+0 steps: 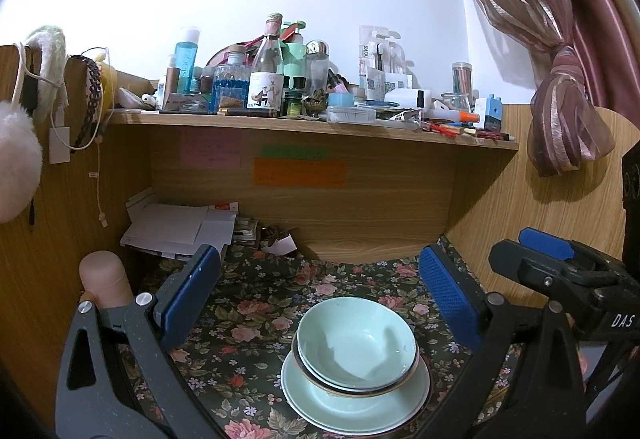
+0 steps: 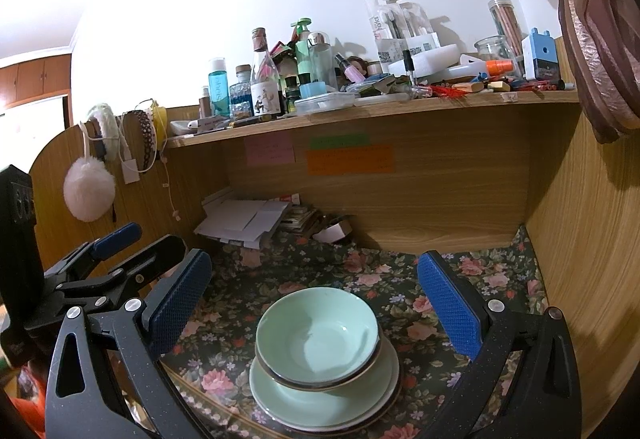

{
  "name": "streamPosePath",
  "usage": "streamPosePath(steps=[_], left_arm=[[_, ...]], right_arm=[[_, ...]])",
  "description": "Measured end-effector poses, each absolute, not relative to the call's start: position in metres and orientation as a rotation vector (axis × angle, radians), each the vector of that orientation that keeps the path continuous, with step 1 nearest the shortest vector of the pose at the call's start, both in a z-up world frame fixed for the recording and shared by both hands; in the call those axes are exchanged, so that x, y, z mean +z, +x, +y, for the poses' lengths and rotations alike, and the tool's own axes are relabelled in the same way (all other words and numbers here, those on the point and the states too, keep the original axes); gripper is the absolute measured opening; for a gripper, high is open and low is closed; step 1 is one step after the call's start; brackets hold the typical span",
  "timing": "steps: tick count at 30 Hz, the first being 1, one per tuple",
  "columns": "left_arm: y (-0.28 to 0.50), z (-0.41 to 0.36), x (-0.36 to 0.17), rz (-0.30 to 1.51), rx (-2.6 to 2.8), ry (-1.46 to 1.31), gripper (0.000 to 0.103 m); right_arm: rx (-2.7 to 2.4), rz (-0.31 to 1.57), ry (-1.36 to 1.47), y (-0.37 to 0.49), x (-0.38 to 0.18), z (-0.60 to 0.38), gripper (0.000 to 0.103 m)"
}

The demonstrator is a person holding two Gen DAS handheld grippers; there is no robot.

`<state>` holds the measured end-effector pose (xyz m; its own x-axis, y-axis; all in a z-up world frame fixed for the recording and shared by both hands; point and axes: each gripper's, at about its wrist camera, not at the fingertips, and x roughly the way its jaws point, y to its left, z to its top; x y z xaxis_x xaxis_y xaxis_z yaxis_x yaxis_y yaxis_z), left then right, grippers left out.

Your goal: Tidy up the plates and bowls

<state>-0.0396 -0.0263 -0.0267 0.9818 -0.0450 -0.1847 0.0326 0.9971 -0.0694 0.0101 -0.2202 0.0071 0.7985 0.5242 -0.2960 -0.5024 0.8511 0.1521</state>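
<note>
We see the stacked green bowls (image 1: 362, 349) on green plates (image 1: 356, 405) dead ahead, centred between both tools on the floral bench (image 1: 256, 303). Left tool (image 1: 320, 299) and right tool (image 2: 314, 303) both gape wide, empty; neither looks clearly nearer.

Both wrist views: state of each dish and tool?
Bowls: nested, upright, empty, stacked on the plates.
Plates: stacked flat on the floral cloth.
Left tool: open, holding nothing, above the stack.
Right tool: open, holding nothing, above the stack.
</note>
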Motion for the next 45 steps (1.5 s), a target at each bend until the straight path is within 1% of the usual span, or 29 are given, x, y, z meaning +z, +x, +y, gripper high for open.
streamPosePath(steps=[45], left_arm=[[-0.031,-0.033,-0.029,0.216,-0.057,-0.082,0.101]], right_arm=[[0.481,0.362,0.094,0.008,0.001,-0.209,0.103]])
